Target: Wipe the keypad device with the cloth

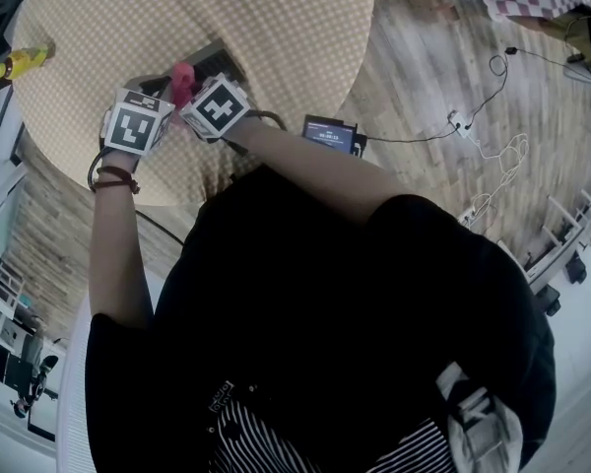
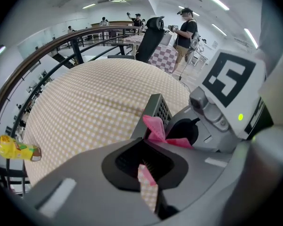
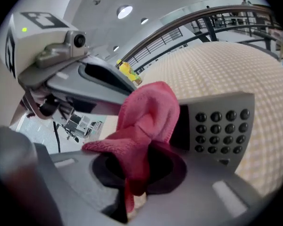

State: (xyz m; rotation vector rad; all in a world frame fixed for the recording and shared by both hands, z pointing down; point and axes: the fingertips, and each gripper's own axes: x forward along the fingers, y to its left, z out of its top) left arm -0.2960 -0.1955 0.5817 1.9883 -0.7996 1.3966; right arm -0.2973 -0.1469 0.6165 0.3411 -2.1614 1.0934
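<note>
While my left tongs (image 2: 147,149) grip one end of the keypad (image 3: 221,121), my right tongs (image 3: 141,159) bring the cloth (image 3: 148,112) to its face. The keypad is lifted and tilted off the bench (image 3: 236,69), key side turned toward my right tongs.

From the right tongs the keypad lies straight ahead and just to the right, with its long axis running crosswise to them. The cloth bunches over the keypad's left part, on the side of my left tongs, and looks to be touching it. The rows of dark keys at the other end are uncovered. So I judge the wipe must run along that axis, from the covered end toward the keys and away from my left tongs. My right hand does the travelling, and my left only has to hold steady.

The right tongs are closed on the cloth. A fold is pinched between the jaws and the rest billows out past the tips. The left tongs are nearly closed, with only a thin gap, and the keypad's grey body rises from just past their tips. I take them to be clamped on its edge, though the contact itself sits deep in the hollow.

A yellow bottle (image 2: 16,149) stands well away from the keypad, at the bench's rim.
</note>
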